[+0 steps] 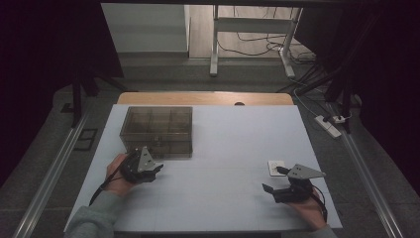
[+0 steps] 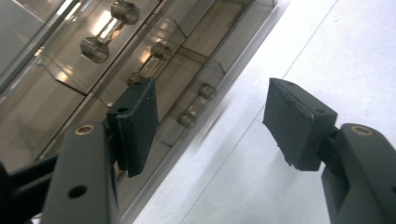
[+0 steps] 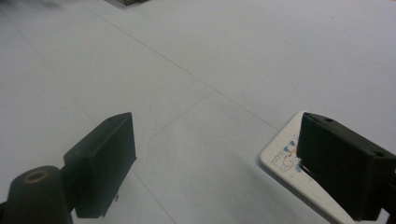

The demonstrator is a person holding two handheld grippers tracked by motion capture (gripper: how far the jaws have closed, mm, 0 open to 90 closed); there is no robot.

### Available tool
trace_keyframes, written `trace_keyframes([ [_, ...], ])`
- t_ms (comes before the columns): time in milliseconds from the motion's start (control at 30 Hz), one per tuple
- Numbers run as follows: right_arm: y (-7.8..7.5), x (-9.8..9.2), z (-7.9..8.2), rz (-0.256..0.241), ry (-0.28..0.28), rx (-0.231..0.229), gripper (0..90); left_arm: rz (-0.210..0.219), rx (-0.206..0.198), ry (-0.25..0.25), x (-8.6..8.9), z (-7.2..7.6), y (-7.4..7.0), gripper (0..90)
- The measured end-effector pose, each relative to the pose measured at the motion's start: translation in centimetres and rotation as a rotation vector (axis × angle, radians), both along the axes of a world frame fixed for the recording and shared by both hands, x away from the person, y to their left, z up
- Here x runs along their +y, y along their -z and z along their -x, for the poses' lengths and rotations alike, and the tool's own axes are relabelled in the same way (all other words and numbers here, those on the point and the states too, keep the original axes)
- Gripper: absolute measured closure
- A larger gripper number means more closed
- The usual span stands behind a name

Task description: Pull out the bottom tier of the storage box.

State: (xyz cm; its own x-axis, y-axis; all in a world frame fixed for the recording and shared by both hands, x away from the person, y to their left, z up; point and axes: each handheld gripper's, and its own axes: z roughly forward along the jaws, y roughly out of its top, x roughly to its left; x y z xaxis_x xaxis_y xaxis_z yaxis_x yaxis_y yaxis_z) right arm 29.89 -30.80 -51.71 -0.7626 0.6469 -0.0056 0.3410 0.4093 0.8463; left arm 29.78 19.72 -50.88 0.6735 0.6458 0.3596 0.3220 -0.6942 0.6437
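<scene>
At the far left of the white counter (image 1: 223, 144) stands a smoky clear plastic compartment box (image 1: 157, 130), lid down, small latches along its near face. Left gripper (image 1: 157, 169) sits just near of it, jaws wide apart and empty, aimed at the box front. Right gripper (image 1: 267, 189), near right, also gapes empty, just beside a small white printed card (image 1: 275, 167). Likely step: approach to the box. Next move calls for closing in on a latch or the lid edge.
</scene>
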Motion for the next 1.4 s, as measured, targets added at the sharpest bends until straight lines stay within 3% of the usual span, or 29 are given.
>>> trace_keyframes([
  [300, -0.1, 0.0, -0.1, -0.027, 0.004, -0.001, 11.8, 0.025, 0.026, 0.006, 0.3, -0.6, -0.5, 31.8],
  [467, -0.4, 0.0, 0.2, -0.027, -0.006, -0.013, 11.8, 0.007, 0.017, 0.028, -0.1, -0.9, -1.1, 31.4],
  [633, -0.5, -0.1, 0.3, -0.047, 0.005, -0.005, 11.8, -0.031, 0.052, 0.018, -0.2, -1.7, -0.9, 33.4],
  [767, -0.7, 0.2, 0.4, -0.047, 0.0, -0.018, 11.8, -0.033, 0.073, 0.035, 0.0, -2.0, -1.1, 33.6],
  [867, -0.6, 0.2, 0.3, -0.043, -0.005, -0.01, 11.8, -0.029, 0.087, 0.043, 0.2, -2.3, -0.9, 33.6],
  [1133, -0.5, 0.2, 0.3, -0.041, -0.005, -0.014, 11.8, -0.076, 0.101, 0.043, 0.4, -2.8, -0.1, 33.9],
  [1400, -0.7, 0.1, 0.4, -0.034, 0.004, -0.023, 11.9, -0.09, 0.125, 0.06, 0.0, -3.4, 0.9, 34.2],
])
